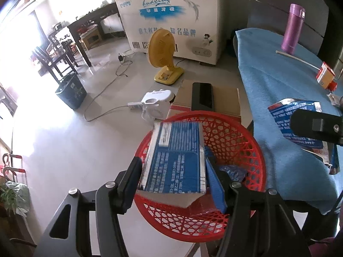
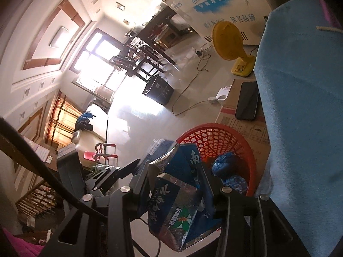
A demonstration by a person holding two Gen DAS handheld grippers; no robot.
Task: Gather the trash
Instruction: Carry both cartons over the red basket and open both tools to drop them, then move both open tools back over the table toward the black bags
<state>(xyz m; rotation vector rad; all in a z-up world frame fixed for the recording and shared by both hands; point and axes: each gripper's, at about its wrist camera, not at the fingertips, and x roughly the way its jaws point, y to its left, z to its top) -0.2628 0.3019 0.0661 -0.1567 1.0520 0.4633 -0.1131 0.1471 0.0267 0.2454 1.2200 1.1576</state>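
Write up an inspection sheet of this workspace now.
Surface: table under blue cloth.
Job's things: red basket holding crumpled blue wrappers; two blue cartons.
Clutter: purple flask, small red-orange box, phone on cardboard box.
Grippers: left gripper shut on blue carton over the basket; right gripper shut on crushed carton.
Cables: cord across floor.
Surroundings: freezer, yellow fan, dark bin.
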